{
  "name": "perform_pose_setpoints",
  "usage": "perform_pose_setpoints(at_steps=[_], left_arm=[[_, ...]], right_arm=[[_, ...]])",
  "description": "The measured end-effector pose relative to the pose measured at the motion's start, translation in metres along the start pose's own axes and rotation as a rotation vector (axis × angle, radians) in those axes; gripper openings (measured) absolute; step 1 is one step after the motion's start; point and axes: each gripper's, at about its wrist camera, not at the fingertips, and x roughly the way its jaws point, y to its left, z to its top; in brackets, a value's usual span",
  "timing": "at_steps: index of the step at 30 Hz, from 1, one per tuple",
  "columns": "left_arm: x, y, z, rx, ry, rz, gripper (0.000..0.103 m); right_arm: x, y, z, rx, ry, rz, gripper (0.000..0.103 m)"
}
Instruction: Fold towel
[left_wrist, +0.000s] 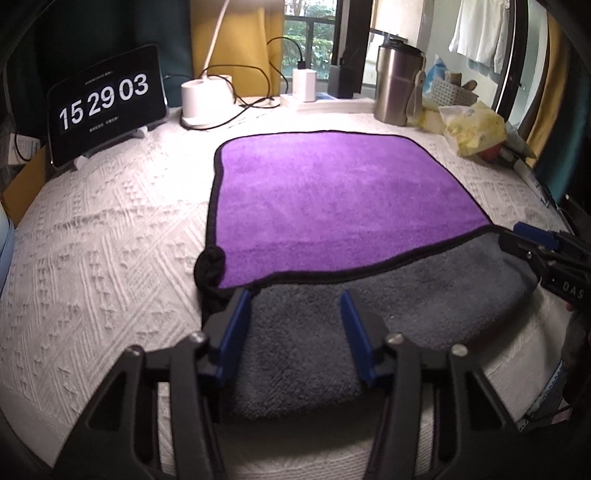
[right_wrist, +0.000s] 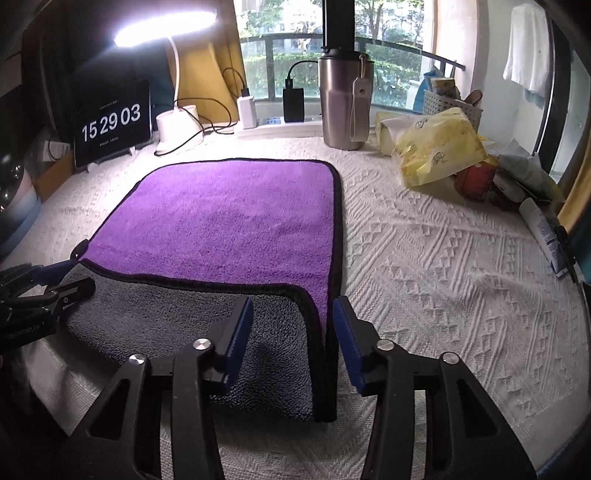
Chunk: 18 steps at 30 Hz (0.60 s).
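Two views, one towel, listed in turn.

Left wrist view. Left hand-held gripper (left_wrist: 295, 306): fingers spread wide, nothing between them, poised over the near grey strip of the towel. Towel (left_wrist: 332, 199): purple face up, black piping, lying flat on the bench (left_wrist: 103, 236), which is covered in a white textured cloth. The towel's near edge is turned back, showing the grey underside in a band across the front; the fold line runs just beyond the fingertips. A black loop sits at the towel's near left corner. Right hand-held gripper (left_wrist: 524, 240): seen at the right edge, its tips at the towel's right corner where the purple meets the grey; whether it pinches the cloth cannot be told here. Behind the towel: clock display (left_wrist: 105, 99) reading 15 29 03, white lamp base (left_wrist: 203, 99), steel tumbler (left_wrist: 395, 85), yellow bag (left_wrist: 476, 129).

Right wrist view. Right hand-held gripper (right_wrist: 293, 317): fingers spread apart, straddling the towel's near right corner, with the black-piped edge in the gap; holding nothing. Towel (right_wrist: 229, 221): extends away and to the left of the fingers, grey band nearest. Left hand-held gripper (right_wrist: 70, 282): at the left edge, tips at the towel's left corner; its grip cannot be told from this side. Lit lamp (right_wrist: 166, 22) above, steel tumbler (right_wrist: 341, 99) and yellow bag (right_wrist: 439, 147) beyond.
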Motion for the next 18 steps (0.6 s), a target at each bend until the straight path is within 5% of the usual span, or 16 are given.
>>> perform_pose_setpoints(at_steps=[5,8,10,18], left_arm=[[-0.001,0.001,-0.002,0.006,-0.006,0.001,0.039],[-0.002,0.0,-0.003,0.016,-0.012,-0.006,0.022],[-0.004,-0.001,-0.003,0.019,-0.016,-0.023,0.01],[-0.023,-0.004,-0.001,0.021,-0.076,-0.057,0.007]], right_arm=[[0.009,0.006,-0.004,-0.03,0.032,-0.007,0.023],[0.008,0.007,-0.004,-0.036,0.02,-0.016,0.006],[0.006,0.007,-0.004,-0.037,0.013,-0.02,0.005],[-0.022,0.01,0.001,-0.063,-0.082,-0.063,0.004]])
